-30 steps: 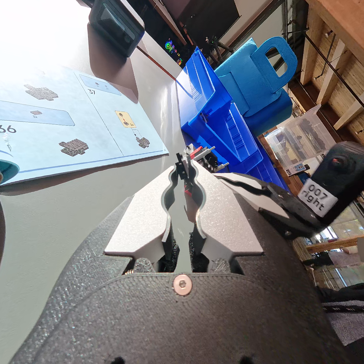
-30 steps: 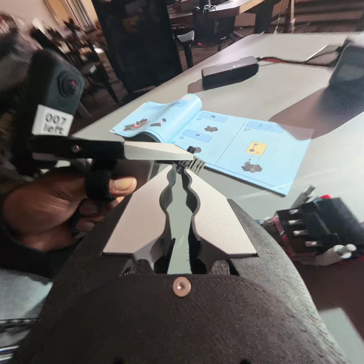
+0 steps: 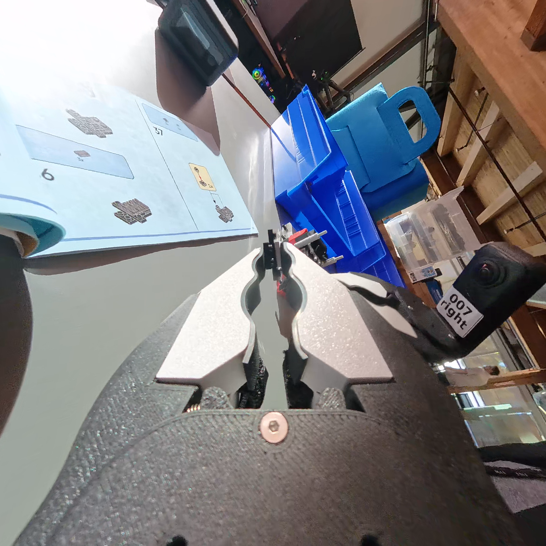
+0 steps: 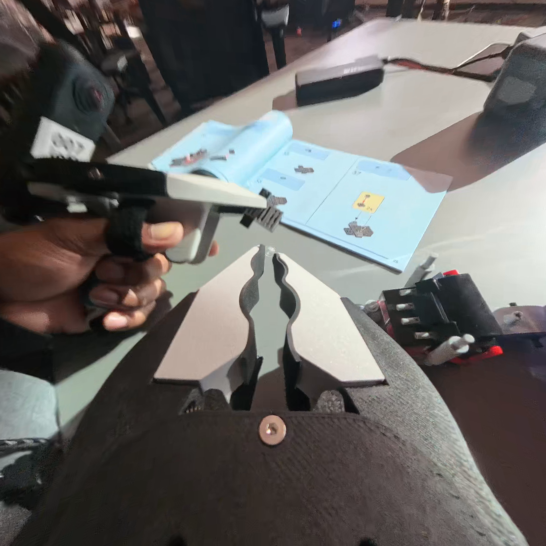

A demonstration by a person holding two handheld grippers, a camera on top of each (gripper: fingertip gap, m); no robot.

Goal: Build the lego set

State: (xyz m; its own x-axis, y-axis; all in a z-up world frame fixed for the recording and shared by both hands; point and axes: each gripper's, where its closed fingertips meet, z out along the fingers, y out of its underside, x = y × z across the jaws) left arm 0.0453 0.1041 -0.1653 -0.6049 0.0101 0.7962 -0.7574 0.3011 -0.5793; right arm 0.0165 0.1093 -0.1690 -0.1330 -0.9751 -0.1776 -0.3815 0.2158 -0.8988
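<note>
My left gripper (image 3: 274,254) is shut on a small black and grey lego sub-assembly (image 3: 271,256). In the right wrist view the left gripper (image 4: 261,206) comes in from the left, held by a hand, and the sub-assembly (image 4: 267,218) shows a dark grey grille. My right gripper (image 4: 267,254) sits just below that sub-assembly, apart from it, shut on a tiny clear round piece (image 4: 269,251). A partly built black and red lego model (image 4: 437,317) with grey pins lies on the table to the right; it also shows beyond my left fingertips (image 3: 310,240).
An open light-blue instruction booklet (image 4: 339,192) lies on the grey table (image 4: 487,251). Blue plastic bins (image 3: 319,177) and a blue felt bag (image 3: 384,141) stand behind the model. A black box (image 4: 336,78) and a dark device (image 4: 520,106) sit at the far side. My two grippers' fingertips are within a few centimetres of each other.
My right gripper has drawn back from the sub-assembly it was touching; a gap now shows between them. The left gripper has risen slightly with its sub-assembly.
</note>
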